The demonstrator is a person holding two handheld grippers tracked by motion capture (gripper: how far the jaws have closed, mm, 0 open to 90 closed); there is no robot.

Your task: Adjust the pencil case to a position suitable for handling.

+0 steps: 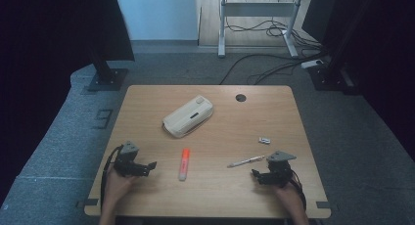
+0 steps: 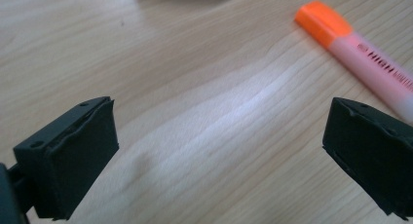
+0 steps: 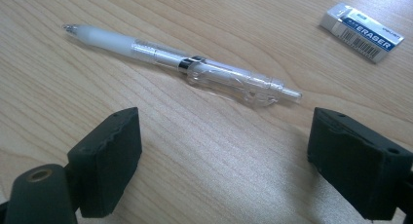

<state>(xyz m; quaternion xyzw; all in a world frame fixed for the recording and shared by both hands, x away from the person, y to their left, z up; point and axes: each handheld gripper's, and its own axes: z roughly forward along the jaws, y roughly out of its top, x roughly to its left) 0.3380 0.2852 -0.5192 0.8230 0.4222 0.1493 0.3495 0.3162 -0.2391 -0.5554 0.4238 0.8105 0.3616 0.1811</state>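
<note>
From the high view we saw one highlighter [image 1: 184,164], pink-bodied with an orange cap, lying on the wooden table [image 1: 147,102] between our two hands, nearer the left gripper [image 1: 149,166]. One clear pen [image 1: 245,161] lay just ahead of the right gripper [image 1: 255,174], one small eraser [image 1: 264,140] beyond it, and one pale pencil case [image 1: 188,116] further up the table. Both our hands rested low at the near edge, with the grippers pointing inward.

In the left gripper view we saw the jaws standing wide with bare wood between them, and the highlighter [image 2: 358,53] ahead to the right, untouched.

In the right gripper view the jaws stood wide and empty; the pen [image 3: 180,63] lay across just beyond them, the eraser [image 3: 363,33] further off.
</note>
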